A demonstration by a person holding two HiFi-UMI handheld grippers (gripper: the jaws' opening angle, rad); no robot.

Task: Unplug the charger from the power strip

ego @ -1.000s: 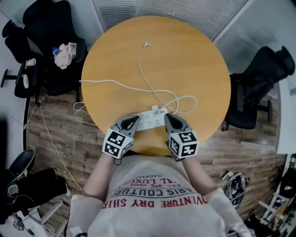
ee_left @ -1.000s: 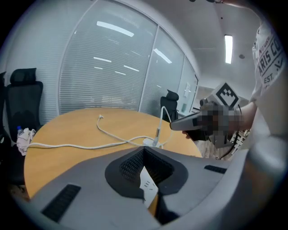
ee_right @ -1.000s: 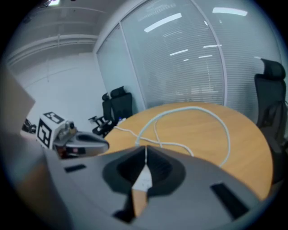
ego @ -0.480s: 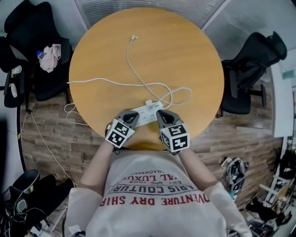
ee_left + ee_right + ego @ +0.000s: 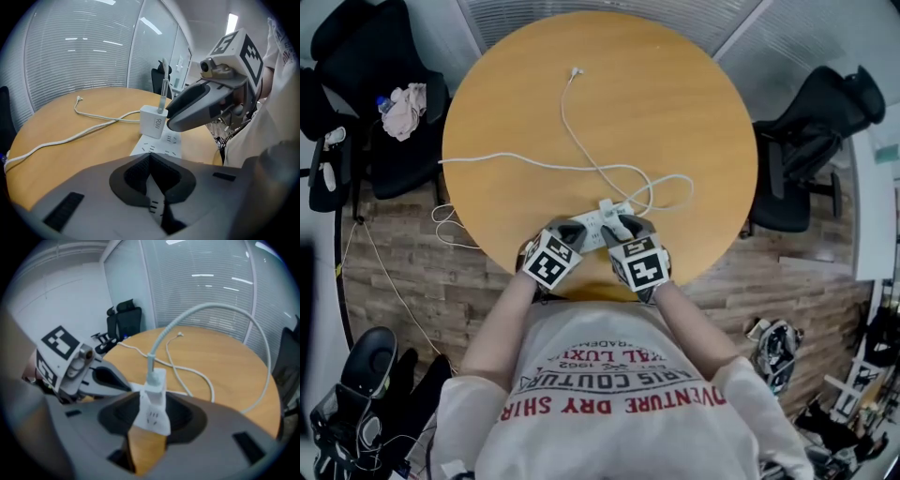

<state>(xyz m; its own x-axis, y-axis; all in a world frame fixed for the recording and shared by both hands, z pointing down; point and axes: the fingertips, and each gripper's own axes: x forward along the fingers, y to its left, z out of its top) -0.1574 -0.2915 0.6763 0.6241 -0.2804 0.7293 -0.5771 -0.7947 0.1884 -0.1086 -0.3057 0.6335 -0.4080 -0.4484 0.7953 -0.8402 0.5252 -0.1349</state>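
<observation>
Charger (image 5: 153,121): you can read "90W" on its side face, printed sideways.
T-shirt (image 5: 619,398): in your head view the chest print runs upside down. The big red line reads "VENTURE DRY SHIRT"; the darker lines above it show "ARIS COUTURE" and "LUXU", both cut off.

White plastic power strip (image 5: 592,232): both ends covered by left gripper (image 5: 572,228) and right gripper (image 5: 623,228), frame centre. Blurred, lower centre, in right gripper view.
</observation>
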